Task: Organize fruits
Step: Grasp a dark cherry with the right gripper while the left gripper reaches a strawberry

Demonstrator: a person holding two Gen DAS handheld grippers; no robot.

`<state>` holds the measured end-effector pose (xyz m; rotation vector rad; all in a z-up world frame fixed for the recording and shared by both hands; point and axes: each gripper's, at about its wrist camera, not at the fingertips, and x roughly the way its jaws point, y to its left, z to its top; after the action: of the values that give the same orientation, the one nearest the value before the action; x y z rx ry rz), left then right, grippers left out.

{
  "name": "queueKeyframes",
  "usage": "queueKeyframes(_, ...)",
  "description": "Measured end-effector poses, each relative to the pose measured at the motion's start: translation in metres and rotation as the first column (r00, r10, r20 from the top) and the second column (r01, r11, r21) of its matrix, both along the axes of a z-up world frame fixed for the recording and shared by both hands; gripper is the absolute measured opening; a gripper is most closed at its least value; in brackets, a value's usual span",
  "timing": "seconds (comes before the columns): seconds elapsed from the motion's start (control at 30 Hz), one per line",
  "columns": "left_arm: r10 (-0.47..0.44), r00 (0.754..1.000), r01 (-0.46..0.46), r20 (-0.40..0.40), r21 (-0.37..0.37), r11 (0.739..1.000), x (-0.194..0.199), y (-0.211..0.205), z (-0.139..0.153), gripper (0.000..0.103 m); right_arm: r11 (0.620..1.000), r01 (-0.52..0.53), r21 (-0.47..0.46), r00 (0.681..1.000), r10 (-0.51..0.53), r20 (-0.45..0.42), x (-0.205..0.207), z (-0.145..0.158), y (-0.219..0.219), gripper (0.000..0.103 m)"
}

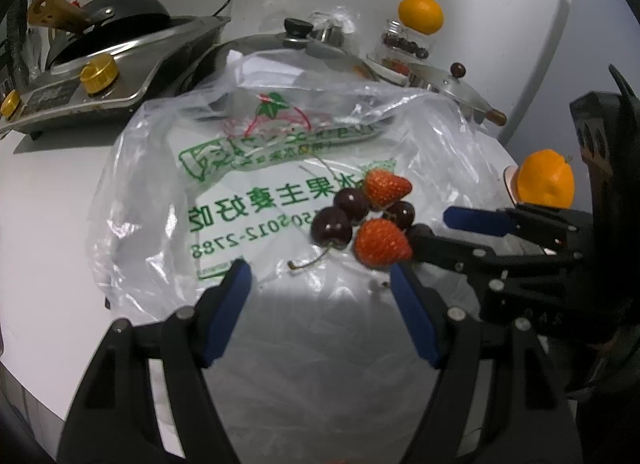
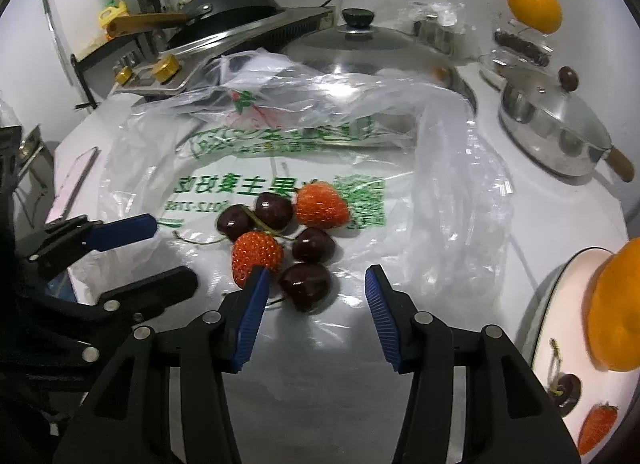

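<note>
Fruit lay piled at the centre of both frames on a flat plastic bag [image 2: 440, 168] spread over the white surface [image 1: 48, 224]: four cherries [image 2: 306, 286] and two strawberries [image 2: 256, 256], light, soft and easily bruised. Both tools were released, nothing between the jaws. The right hand-held gripper [image 2: 316, 284] straddled the nearest cherry; the left hand-held gripper [image 1: 320, 276] hovered beside the pile. A gentle pinch across a cherry's round body, not its thin stem, would probably suit. A plate [image 2: 560, 324] with an orange [image 2: 616, 304] sat at lower right.

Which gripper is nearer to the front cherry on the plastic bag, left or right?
Right. The right gripper is open with the front cherry just ahead between its fingers; the left gripper is open farther off to the side.
</note>
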<state>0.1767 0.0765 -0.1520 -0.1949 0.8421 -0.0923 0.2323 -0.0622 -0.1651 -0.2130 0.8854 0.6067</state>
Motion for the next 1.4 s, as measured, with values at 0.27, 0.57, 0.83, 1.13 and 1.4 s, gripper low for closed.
queueKeyframes(0.27, 0.002, 1.0, -0.002, 0.005, 0.002, 1.0, -0.003, 0.001, 0.001, 0.074, 0.999, -0.046, -0.022, 0.999, 0.046, -0.013, -0.01, -0.002, 0.006, 0.053)
queueKeyframes(0.57, 0.001, 1.0, -0.001, 0.006, 0.014, 1.0, -0.004, -0.002, 0.001, 0.074, 1.0, -0.028, -0.001, 1.0, 0.028, 0.004, -0.009, 0.004, -0.007, 0.053)
queueKeyframes(0.83, 0.005, 1.0, -0.005, 0.0, 0.021, 1.0, -0.002, -0.003, 0.002, 0.074, 0.999, -0.046, 0.002, 0.999, 0.046, -0.01, -0.002, -0.004, -0.003, 0.053)
queueKeyframes(1.13, -0.043, 0.999, 0.043, 0.008, 0.007, 0.999, -0.004, -0.007, 0.005, 0.074, 0.995, -0.071, 0.076, 0.995, 0.076, -0.065, 0.011, -0.007, -0.005, 0.034)
queueKeyframes(1.4, -0.088, 0.996, 0.088, 0.004, 0.028, 0.996, -0.001, -0.022, 0.006, 0.073, 0.989, -0.078, 0.127, 0.991, 0.091, -0.095, 0.014, -0.009, -0.01, 0.032)
